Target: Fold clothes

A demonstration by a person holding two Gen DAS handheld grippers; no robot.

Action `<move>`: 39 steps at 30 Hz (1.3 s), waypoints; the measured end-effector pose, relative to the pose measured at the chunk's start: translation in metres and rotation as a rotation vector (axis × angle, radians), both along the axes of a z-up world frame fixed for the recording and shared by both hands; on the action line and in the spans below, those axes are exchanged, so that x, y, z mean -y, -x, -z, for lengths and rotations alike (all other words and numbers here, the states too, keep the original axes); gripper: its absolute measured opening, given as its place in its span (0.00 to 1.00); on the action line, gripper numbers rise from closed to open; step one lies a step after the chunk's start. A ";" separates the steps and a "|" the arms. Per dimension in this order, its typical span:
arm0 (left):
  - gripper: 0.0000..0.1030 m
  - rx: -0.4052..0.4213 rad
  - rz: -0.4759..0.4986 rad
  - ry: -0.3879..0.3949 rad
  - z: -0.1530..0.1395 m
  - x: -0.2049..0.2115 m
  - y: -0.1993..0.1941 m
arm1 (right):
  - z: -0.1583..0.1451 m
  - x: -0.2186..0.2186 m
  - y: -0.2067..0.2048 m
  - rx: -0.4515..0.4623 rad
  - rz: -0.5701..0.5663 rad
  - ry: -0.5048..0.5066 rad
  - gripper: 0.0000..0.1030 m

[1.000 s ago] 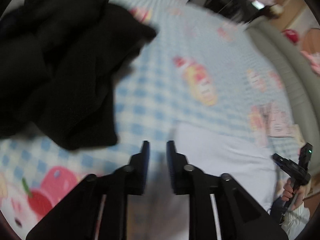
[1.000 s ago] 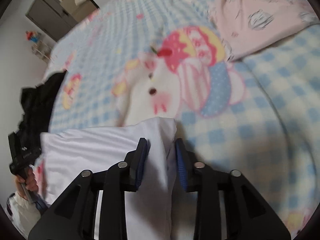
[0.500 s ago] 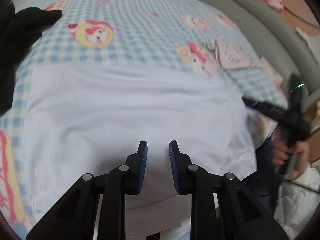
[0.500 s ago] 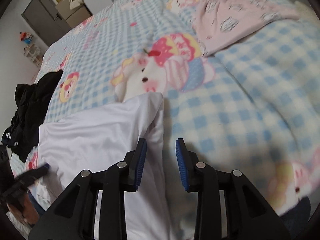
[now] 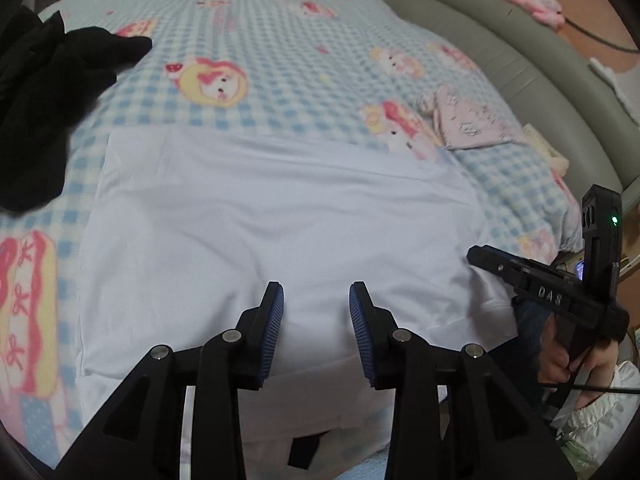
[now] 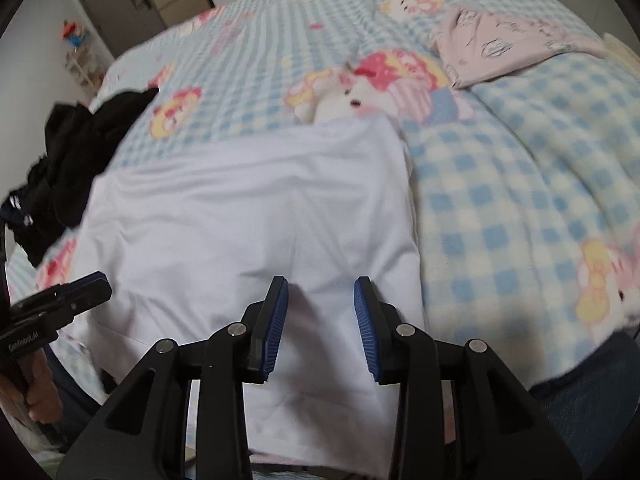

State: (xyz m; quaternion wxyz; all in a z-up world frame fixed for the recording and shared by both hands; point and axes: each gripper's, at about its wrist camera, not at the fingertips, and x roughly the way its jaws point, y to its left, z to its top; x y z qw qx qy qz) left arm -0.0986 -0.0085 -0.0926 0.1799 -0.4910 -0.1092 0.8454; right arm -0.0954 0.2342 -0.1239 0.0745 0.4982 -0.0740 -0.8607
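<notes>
Left wrist view, from the left edge: a heap of black clothes (image 5: pixel 44 96) lies on the blue checked bedspread (image 5: pixel 280 40), just beside the white garment (image 5: pixel 272 216), which is spread flat across the near middle of the bed. The left gripper (image 5: pixel 316 300) hovers over the garment's near part, jaws parted with a clear gap and nothing between them. Further right, a folded pink cloth (image 5: pixel 472 124) rests on the bedspread, apart from the garment's far right corner, and the right gripper (image 5: pixel 540 288) juts in at the garment's right edge.

In the right wrist view the left gripper (image 6: pixel 52 308) shows at the left edge, the black clothes (image 6: pixel 76 152) beyond it. The right gripper (image 6: pixel 321 296) stands over the white garment (image 6: pixel 248 208), jaws likewise apart and empty. The pink cloth (image 6: pixel 504 44) lies far right.
</notes>
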 end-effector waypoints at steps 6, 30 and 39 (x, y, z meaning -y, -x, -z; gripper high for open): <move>0.34 0.112 -0.030 0.104 0.035 -0.010 0.005 | 0.019 0.033 -0.014 0.043 -0.088 -0.072 0.39; 0.41 0.099 -0.167 0.063 0.018 0.055 -0.044 | 0.021 0.008 -0.053 0.081 -0.022 -0.131 0.43; 0.40 0.121 -0.215 0.074 0.014 0.088 -0.070 | 0.001 -0.005 -0.069 0.019 0.026 -0.085 0.44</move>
